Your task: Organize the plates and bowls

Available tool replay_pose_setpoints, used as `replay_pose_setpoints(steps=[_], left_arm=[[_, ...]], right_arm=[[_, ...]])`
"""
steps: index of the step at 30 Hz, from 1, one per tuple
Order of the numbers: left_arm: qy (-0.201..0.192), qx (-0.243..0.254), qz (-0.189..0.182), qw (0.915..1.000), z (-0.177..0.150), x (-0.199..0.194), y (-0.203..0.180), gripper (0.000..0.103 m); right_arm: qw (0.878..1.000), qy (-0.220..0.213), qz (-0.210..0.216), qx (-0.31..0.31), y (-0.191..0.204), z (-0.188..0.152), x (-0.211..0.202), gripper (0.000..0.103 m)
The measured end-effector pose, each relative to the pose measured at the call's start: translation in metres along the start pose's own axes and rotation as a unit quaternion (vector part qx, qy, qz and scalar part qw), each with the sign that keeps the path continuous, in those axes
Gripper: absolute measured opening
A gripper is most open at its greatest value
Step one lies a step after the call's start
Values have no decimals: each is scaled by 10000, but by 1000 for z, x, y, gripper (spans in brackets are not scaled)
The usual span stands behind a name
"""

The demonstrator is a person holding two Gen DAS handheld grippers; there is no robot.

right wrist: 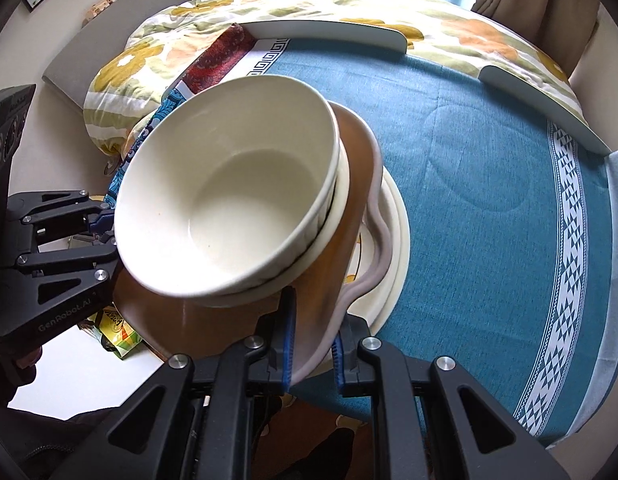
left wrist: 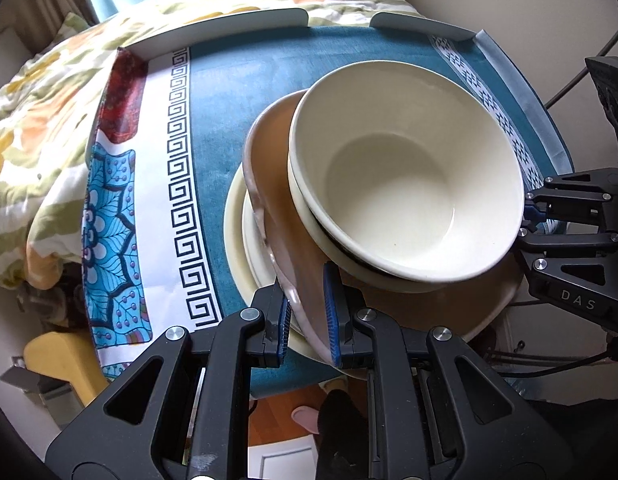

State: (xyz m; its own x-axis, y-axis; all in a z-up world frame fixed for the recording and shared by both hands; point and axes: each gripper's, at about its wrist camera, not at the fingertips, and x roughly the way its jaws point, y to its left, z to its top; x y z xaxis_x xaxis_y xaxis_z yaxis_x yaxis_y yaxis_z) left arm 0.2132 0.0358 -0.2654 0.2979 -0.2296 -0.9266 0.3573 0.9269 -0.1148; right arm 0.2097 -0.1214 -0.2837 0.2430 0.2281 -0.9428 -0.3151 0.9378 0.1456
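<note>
A brown plate (left wrist: 277,208) (right wrist: 361,160) with a wavy grey rim carries two nested cream bowls (left wrist: 405,168) (right wrist: 229,184). My left gripper (left wrist: 309,320) is shut on the plate's near rim, blue pads on either side. My right gripper (right wrist: 313,350) is shut on the opposite rim. Each gripper also shows in the other's view, the right gripper (left wrist: 529,216) at the far right and the left gripper (right wrist: 101,224) at the far left. The brown plate sits directly over stacked cream plates (left wrist: 235,224) (right wrist: 397,240) on the table. Whether it touches them I cannot tell.
The table wears a teal cloth (left wrist: 237,92) (right wrist: 469,160) with white patterned borders. White curved rails (left wrist: 229,28) (right wrist: 329,28) line its far edge. A floral duvet (left wrist: 49,100) (right wrist: 349,4) lies beyond. Below the near edge is wooden floor with a pink slipper (left wrist: 305,418).
</note>
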Motion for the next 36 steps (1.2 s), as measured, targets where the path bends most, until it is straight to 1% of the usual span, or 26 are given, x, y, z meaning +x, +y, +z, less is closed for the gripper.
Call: replay_pose_setpoints(steps=[5, 13, 17, 19, 21, 25, 27, 31, 32, 36], left_arm=[[-115, -15, 37, 9999, -2, 2, -2, 13], [-142, -49, 112, 9998, -2, 2, -1, 13], [16, -127, 114, 9999, 2, 3, 0, 13], [169, -87, 165, 9997, 5, 5, 0, 13], [305, -122, 129, 9994, 7, 7, 0, 13], [524, -216, 38, 9984, 12, 9, 2, 18], [610, -182, 40, 9980, 13, 10, 1, 19], [723, -36, 91, 9973, 15, 8, -2, 23], [729, -3, 128, 9973, 15, 7, -2, 25], [665, 93, 258, 9974, 21, -5, 0, 27]], right_arm=[[9999, -82, 63, 62, -4, -3, 2, 14], [9996, -177, 148, 167, -8, -4, 1, 14], [9997, -59, 171, 183, -10, -1, 0, 14], [9997, 10, 143, 171, -9, 1, 0, 14], [9997, 115, 117, 179, -8, 2, 1, 14], [9990, 252, 126, 344, -9, 5, 2, 14], [9988, 308, 102, 375, -9, 6, 3, 14], [9977, 459, 76, 498, -10, 7, 3, 14], [9972, 486, 88, 558, -11, 7, 2, 14], [9950, 502, 151, 845, -18, 10, -7, 14]])
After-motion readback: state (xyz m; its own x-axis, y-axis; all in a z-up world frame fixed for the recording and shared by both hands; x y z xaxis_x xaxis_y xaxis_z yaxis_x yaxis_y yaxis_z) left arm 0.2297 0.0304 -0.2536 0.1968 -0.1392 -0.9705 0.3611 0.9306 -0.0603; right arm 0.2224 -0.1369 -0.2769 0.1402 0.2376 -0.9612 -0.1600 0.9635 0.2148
